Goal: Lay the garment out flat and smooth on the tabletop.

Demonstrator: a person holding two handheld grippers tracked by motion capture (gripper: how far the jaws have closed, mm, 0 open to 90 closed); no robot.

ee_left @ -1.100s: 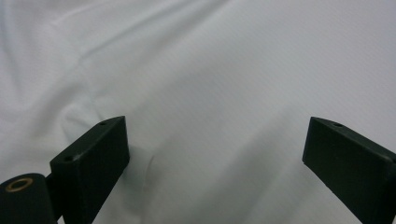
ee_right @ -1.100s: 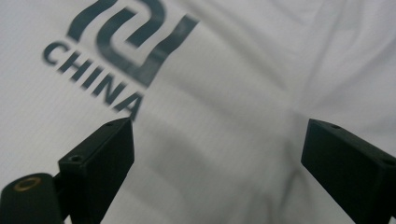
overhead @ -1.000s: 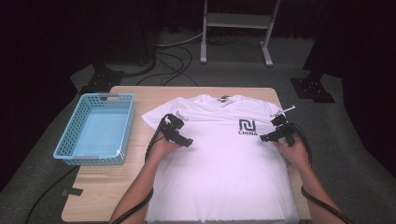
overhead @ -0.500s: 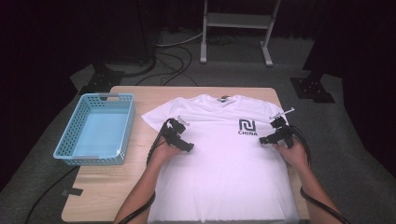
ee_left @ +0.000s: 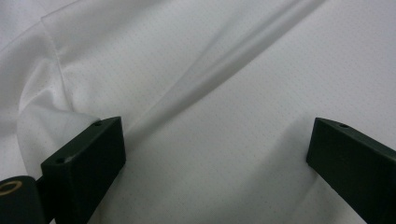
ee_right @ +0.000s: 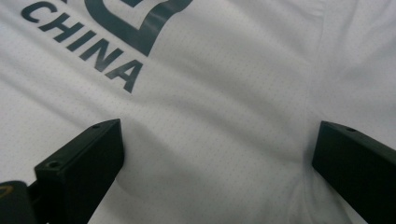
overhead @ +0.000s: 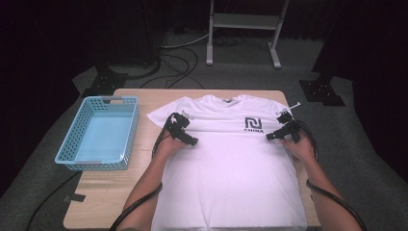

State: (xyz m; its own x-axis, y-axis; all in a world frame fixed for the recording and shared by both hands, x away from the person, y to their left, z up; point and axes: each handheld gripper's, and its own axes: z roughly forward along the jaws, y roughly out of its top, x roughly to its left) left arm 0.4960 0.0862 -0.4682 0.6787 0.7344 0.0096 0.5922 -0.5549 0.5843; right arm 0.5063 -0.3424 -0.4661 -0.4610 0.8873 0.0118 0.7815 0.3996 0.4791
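A white T-shirt (overhead: 231, 168) with a dark "CHINA" logo (overhead: 253, 124) lies flat, front up, on the wooden table (overhead: 110, 192). My left gripper (overhead: 194, 142) hovers low over the shirt's left chest, near the sleeve seam. In the left gripper view the left gripper (ee_left: 217, 144) is open, with a soft fabric fold (ee_left: 224, 65) ahead of it. My right gripper (overhead: 270, 137) sits just right of the logo. The right gripper (ee_right: 217, 144) is open in its own view; its jaws have just been opening, with flat cloth under them and nothing pinched. The logo (ee_right: 84, 46) lies just ahead of the jaws.
An empty blue plastic basket (overhead: 98, 134) stands on the table's left side. Cables trail from both grippers along the forearms (overhead: 144, 183). Behind the table are a metal stand (overhead: 243, 29) and floor cables (overhead: 178, 53).
Both hands have slid a little inward over the shirt's chest, the left one toward the right and the right one toward the logo. The shirt has stayed flat.
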